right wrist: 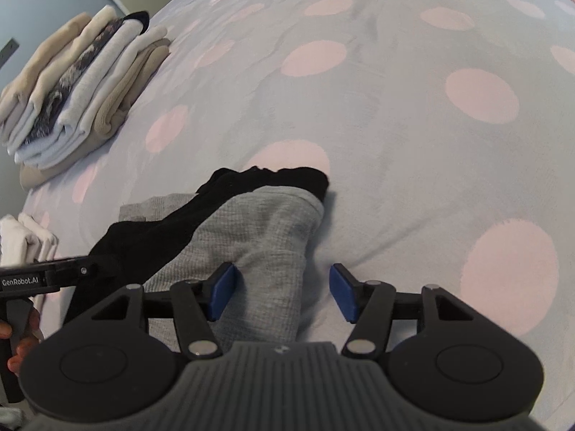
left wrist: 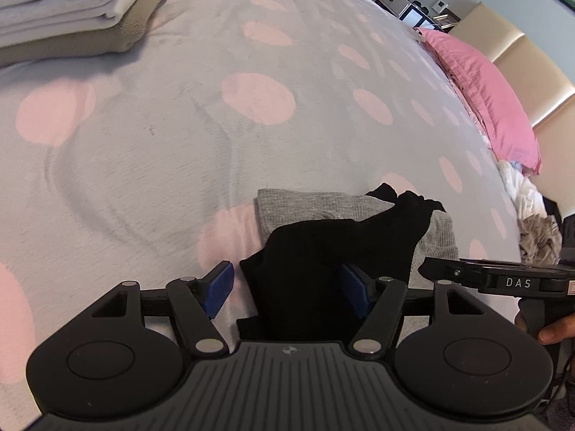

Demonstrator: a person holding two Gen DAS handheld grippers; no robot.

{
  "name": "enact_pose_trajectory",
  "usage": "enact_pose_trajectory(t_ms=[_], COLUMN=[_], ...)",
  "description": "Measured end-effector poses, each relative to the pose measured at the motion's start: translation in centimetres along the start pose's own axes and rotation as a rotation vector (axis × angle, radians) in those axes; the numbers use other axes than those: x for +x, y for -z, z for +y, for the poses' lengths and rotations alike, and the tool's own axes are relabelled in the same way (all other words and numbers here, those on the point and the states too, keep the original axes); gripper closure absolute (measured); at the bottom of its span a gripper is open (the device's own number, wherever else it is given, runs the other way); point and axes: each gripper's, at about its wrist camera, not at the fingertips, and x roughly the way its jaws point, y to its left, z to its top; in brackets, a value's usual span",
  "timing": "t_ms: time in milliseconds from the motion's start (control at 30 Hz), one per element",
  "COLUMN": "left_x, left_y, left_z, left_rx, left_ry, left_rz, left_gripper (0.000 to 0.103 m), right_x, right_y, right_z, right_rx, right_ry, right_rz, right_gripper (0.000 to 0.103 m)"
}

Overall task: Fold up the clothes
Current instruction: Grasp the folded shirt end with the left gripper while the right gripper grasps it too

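Note:
A black garment [left wrist: 323, 251] lies draped across a folded grey knit garment [left wrist: 305, 204] on the bed. My left gripper [left wrist: 287, 289] stands open over the black cloth, which runs between the blue pads without being pinched. In the right wrist view the grey garment [right wrist: 266, 237] lies under my right gripper [right wrist: 282, 292], also open, its left pad beside the grey fabric and its right pad over bare sheet. The black garment [right wrist: 151, 237] crosses to the left there. Each gripper's side shows in the other's view, with a hand on the handle.
The bed sheet [left wrist: 161, 143] is grey with pink dots. A stack of folded clothes [right wrist: 79, 82] sits far left, with white folded items [right wrist: 21, 240] nearer. A pink pillow [left wrist: 485, 89] and a heap of unfolded laundry [left wrist: 532, 215] lie at the right.

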Motion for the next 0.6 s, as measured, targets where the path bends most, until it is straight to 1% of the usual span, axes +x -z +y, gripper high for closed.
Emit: enact_pose_trajectory(t_ms=[33,67,100,133,167,200,233,267,300,367,500,600], left_x=[0.0,0.0,0.0,0.0,0.0,0.0,-0.1,-0.2,-0.5,-1.0,-3.1,-5.1], left_y=[0.1,0.1,0.1,0.1,0.1,0.1,0.1,0.1,0.3,0.6,1.1,1.6], left_z=[-0.2,-0.3,-0.4,-0.5,-0.4,-0.3,-0.3,-0.4,-0.7,-1.3,-2.1,-2.9], left_rx=[0.007,0.012,0.014,0.013,0.005,-0.005,-0.008,0.0,0.015,0.045,0.066,0.095], left_ry=[-0.005,-0.006,-0.002,0.008,0.024,0.034,0.035,0.035,0.029,0.017,0.004,-0.012], left_rz=[-0.002,-0.004,-0.004,-0.005,-0.005,-0.005,-0.01,-0.019,-0.032,-0.057,-0.116,-0.146], left_gripper=[0.042,0.046,0.05,0.059,0.069,0.073,0.08,0.083,0.085,0.087,0.088,0.088], right_x=[0.1,0.2,0.3,0.4,0.4,0.4,0.4,0.3,0.1,-0.6,-2.5,-4.2], right_y=[0.0,0.1,0.1,0.1,0.2,0.2,0.2,0.3,0.3,0.5,0.9,1.0], right_z=[0.2,0.5,0.8,1.1,1.3,1.4,1.3,1.1,0.9,0.7,1.7,3.0], right_rx=[-0.006,-0.013,-0.023,-0.031,-0.039,-0.042,-0.038,-0.027,-0.012,0.001,-0.032,-0.07], right_ry=[0.003,0.005,0.005,0.001,-0.008,-0.015,-0.02,-0.03,-0.045,-0.062,-0.063,-0.061], right_rz=[-0.004,-0.007,-0.01,-0.014,-0.018,-0.022,-0.028,-0.033,-0.038,-0.056,-0.115,-0.151], right_gripper=[0.041,0.043,0.049,0.054,0.063,0.068,0.07,0.076,0.08,0.083,0.084,0.084])
